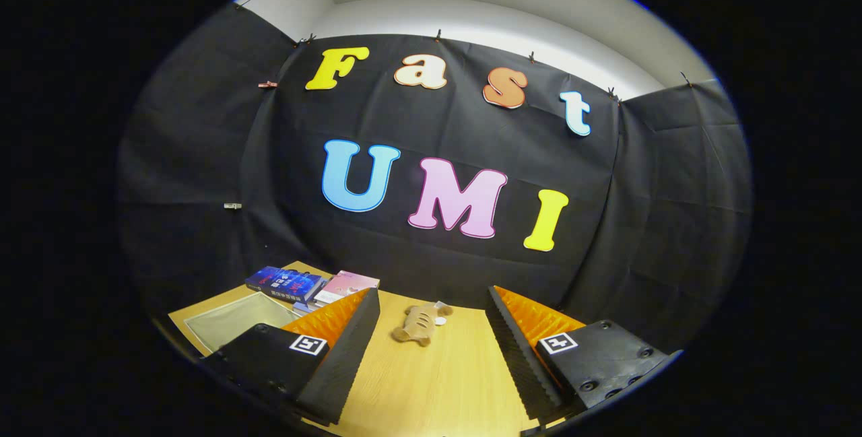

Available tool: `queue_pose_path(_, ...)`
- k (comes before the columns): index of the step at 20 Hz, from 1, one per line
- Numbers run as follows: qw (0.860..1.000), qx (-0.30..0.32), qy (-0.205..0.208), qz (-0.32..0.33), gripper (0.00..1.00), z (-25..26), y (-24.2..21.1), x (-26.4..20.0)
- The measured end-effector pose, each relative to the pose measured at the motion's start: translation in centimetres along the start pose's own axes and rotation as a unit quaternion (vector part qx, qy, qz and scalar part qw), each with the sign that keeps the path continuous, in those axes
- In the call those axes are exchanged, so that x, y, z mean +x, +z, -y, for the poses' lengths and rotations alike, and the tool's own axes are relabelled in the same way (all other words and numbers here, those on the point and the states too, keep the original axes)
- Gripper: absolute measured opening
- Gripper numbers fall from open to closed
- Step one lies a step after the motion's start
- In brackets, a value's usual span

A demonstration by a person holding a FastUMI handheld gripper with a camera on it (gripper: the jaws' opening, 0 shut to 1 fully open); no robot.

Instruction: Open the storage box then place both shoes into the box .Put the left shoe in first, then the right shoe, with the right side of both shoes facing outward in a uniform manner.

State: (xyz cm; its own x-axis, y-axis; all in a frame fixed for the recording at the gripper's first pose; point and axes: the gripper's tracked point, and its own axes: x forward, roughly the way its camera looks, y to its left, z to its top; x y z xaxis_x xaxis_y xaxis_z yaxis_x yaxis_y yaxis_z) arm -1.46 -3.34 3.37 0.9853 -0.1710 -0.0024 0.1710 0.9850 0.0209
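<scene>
A recording booth: black cloth wall (clipped up under a white ceiling) behind a wooden table with books.

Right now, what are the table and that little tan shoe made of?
The table looks like light wood or a wood-look laminate: pale yellow grain lines and a smooth, faintly shiny top. The tan shoe, lying beyond the open fingers of the hand-held gripper, seems to be soft rubber or foam: matte, rounded, with holes along its side. It is too small to tell for sure.
</scene>
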Motion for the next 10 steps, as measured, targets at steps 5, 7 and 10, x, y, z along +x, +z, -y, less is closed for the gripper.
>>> queue_pose_path(5, 1.000, -0.005, 0.027, 0.005, 0.98, -0.5, 0.0, -0.1)
queue_pose_path(7, 1.000, 0.005, 0.028, 0.007, 0.98, -0.2, -0.1, 0.2)
queue_pose_path(10, 1.000, 0.005, 0.026, 0.007, 0.98, 0.5, 0.1, 0.3)
